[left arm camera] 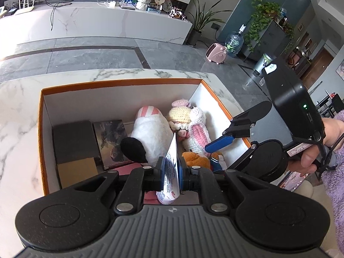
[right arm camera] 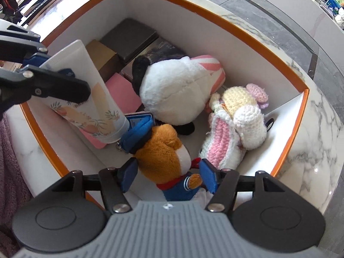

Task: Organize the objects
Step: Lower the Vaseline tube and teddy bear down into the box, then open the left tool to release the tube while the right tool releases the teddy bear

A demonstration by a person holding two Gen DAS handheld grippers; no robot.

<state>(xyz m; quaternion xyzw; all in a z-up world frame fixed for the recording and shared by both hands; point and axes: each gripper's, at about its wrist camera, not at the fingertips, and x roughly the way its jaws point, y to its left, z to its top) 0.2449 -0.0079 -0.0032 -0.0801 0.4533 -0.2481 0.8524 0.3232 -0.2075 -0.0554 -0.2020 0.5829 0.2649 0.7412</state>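
An orange-rimmed white box [left arm camera: 120, 82] [right arm camera: 215, 17] stands on a marble table. Inside lie a white plush with black ears [left arm camera: 150, 135] [right arm camera: 172, 90], a crocheted pink-and-cream doll [left arm camera: 189, 124] [right arm camera: 234, 126], an orange plush in a blue sailor suit [right arm camera: 165, 159] [left arm camera: 195, 159], dark flat boxes [left arm camera: 74, 137] [right arm camera: 129, 36] and a pink pad [right arm camera: 122, 90]. My left gripper [left arm camera: 172, 169] [right arm camera: 43, 71] is shut on a white floral tube [left arm camera: 172, 167] [right arm camera: 86, 90], held over the box. My right gripper [right arm camera: 167, 176] is open, its fingers either side of the orange plush; in the left wrist view only one fingertip [left arm camera: 219, 143] shows.
The marble table top [left arm camera: 19, 111] [right arm camera: 311, 139] surrounds the box. Beyond it are grey floor tiles [left arm camera: 86, 58], a long white counter [left arm camera: 96, 21] with clutter, potted plants [left arm camera: 200, 19] and a pink heater [left arm camera: 217, 52].
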